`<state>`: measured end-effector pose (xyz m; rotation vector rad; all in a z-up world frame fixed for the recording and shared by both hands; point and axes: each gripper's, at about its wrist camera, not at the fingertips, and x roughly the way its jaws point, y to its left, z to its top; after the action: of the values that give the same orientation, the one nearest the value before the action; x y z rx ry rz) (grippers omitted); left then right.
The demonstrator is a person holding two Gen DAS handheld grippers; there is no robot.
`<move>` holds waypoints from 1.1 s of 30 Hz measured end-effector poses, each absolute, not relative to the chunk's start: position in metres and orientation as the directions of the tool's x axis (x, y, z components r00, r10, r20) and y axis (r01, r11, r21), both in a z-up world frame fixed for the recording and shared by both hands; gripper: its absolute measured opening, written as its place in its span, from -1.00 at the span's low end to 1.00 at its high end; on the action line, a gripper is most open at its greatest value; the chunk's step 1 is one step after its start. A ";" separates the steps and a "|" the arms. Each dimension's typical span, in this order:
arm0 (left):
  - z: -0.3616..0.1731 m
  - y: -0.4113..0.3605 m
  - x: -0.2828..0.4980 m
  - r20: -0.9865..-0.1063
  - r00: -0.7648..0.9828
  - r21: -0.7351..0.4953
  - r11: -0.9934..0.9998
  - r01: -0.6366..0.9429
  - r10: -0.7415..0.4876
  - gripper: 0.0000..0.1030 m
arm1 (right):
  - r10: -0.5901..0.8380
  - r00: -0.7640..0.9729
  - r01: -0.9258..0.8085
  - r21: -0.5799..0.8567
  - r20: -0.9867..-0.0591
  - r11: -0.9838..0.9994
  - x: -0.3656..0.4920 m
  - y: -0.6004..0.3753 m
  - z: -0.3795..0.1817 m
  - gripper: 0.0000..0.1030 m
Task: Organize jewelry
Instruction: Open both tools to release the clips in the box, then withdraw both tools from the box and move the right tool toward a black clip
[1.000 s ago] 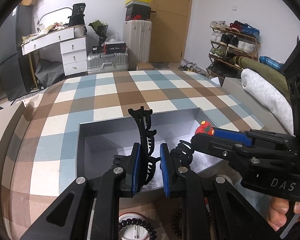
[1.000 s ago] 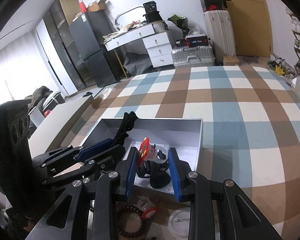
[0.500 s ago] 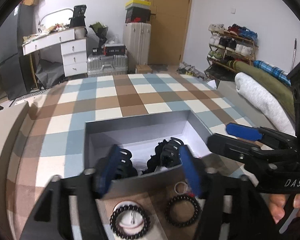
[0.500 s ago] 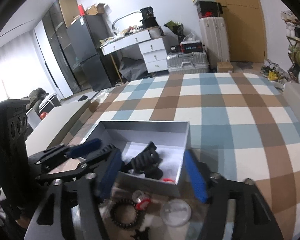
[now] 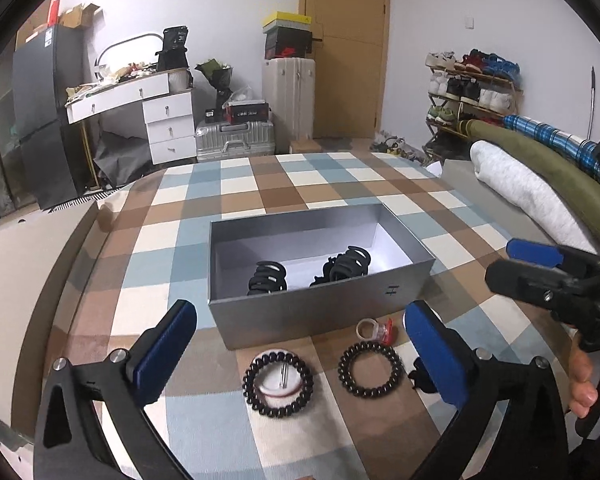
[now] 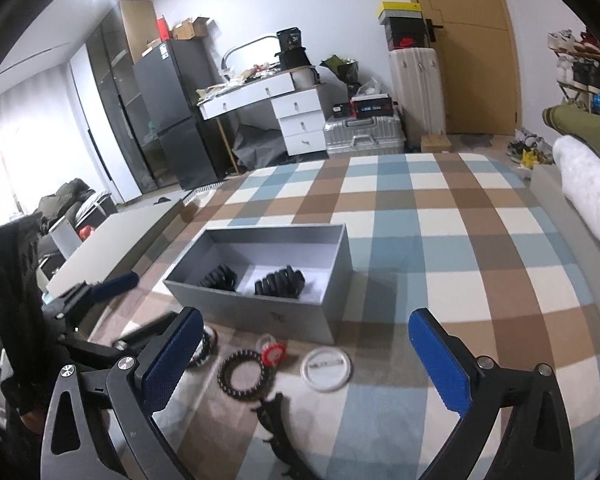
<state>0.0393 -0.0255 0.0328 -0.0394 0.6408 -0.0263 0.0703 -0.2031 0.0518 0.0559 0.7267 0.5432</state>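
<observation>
A grey open box sits on the checked cloth and holds two black claw hair clips. In front of it lie a black bead bracelet on a white disc, a black coil bracelet, a red-and-clear ring, a white round lid and a black hair clip. My left gripper is open and empty above the bracelets. My right gripper is open and empty above the lid.
The checked cloth covers a bed-like surface. A rolled white and green blanket lies at the right edge. A white desk, suitcases and a shoe rack stand beyond the far edge.
Both grippers opened and let their black hair clips go into the box. Both then pulled back and up from the box to above the loose pieces in front.
</observation>
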 end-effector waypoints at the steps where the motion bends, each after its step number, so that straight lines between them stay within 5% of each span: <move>1: 0.032 -0.025 0.038 -0.599 0.800 -0.046 0.999 0.011 -0.036 0.97 | 0.487 0.611 -0.450 0.232 -0.624 0.862 0.069 -0.204 0.050 1.00; 33: 0.011 -0.007 0.028 -0.654 0.756 -0.053 0.998 -0.028 -0.014 0.97 | 0.297 0.423 -0.570 0.004 -0.856 0.822 0.061 -0.179 -0.010 1.00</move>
<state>0.0277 -0.0073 0.0112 -0.0605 0.7130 0.0078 0.0607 -0.1791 -0.0098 -0.3081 0.9963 0.5530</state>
